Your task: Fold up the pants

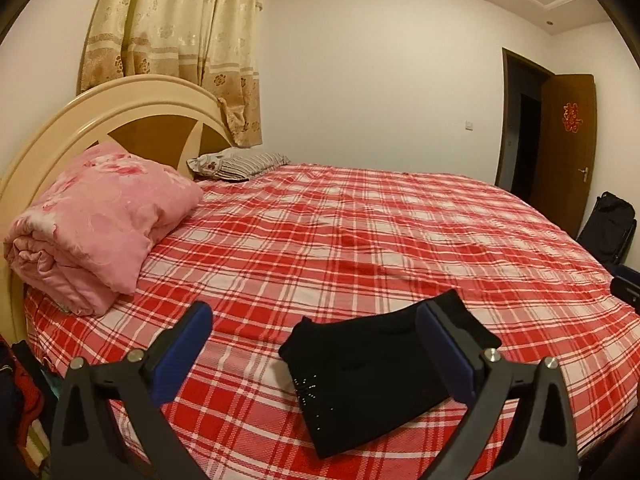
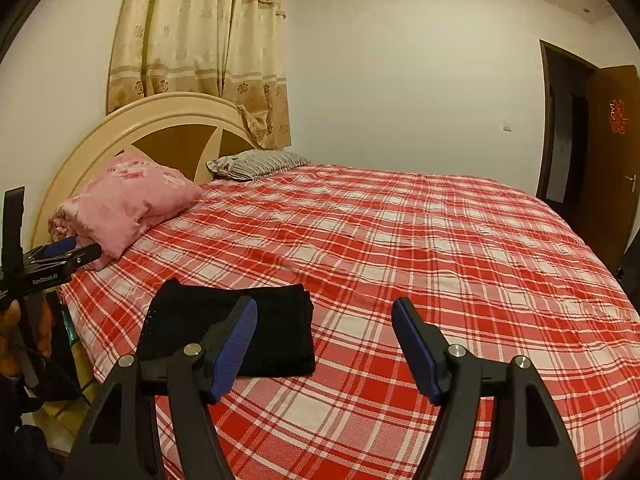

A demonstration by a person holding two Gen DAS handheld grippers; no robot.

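Observation:
The black pants (image 1: 360,376) lie folded into a compact rectangle on the red plaid bed (image 1: 380,240), near its front edge. My left gripper (image 1: 316,356) is open and empty, held above the bed; its right finger overlaps the pants' right end in view. In the right wrist view the pants (image 2: 276,332) lie left of centre. My right gripper (image 2: 324,348) is open and empty, with its left finger over the pants' near edge. The left gripper (image 2: 68,254) shows at the far left of that view.
A folded pink quilt (image 1: 100,228) and a striped pillow (image 1: 240,164) lie by the cream headboard (image 1: 132,108). Beige curtains (image 1: 180,40) hang behind it. An open brown door (image 1: 564,148) and a dark bag (image 1: 608,228) stand at the right.

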